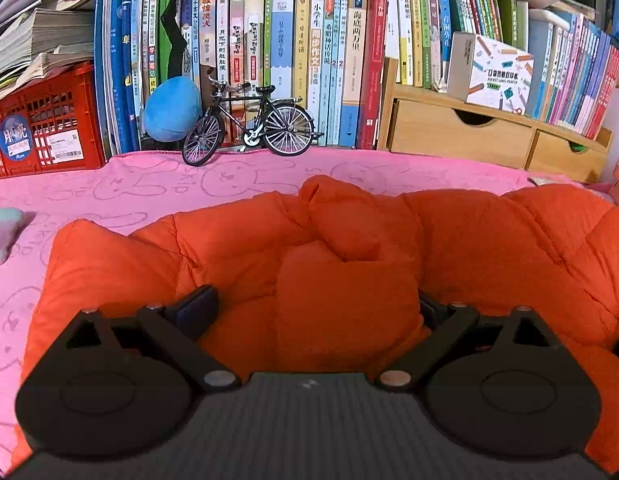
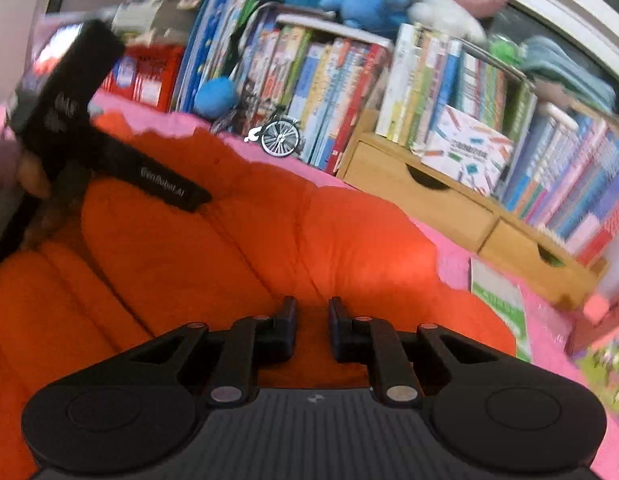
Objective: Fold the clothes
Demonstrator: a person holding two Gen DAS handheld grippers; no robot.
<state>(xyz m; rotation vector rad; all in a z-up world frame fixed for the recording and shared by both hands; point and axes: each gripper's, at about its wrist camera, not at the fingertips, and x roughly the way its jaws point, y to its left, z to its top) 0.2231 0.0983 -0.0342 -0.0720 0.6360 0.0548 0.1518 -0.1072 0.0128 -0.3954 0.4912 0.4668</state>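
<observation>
Right gripper (image 2: 311, 322) nearly closed, pinching orange jacket (image 2: 269, 240) edge for folding; left gripper (image 1: 313, 304) spread wide, straddling a raised fold.

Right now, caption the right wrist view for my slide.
Right gripper pinching a fold of the orange puffer jacket on the pink blanket.

Worktop under a pink bunny-print cloth (image 1: 157, 184), puffy orange jacket (image 1: 237, 248) spread across it, model bicycle (image 1: 249, 124) at the back edge, green booklet (image 2: 501, 304) lying beside the jacket
</observation>
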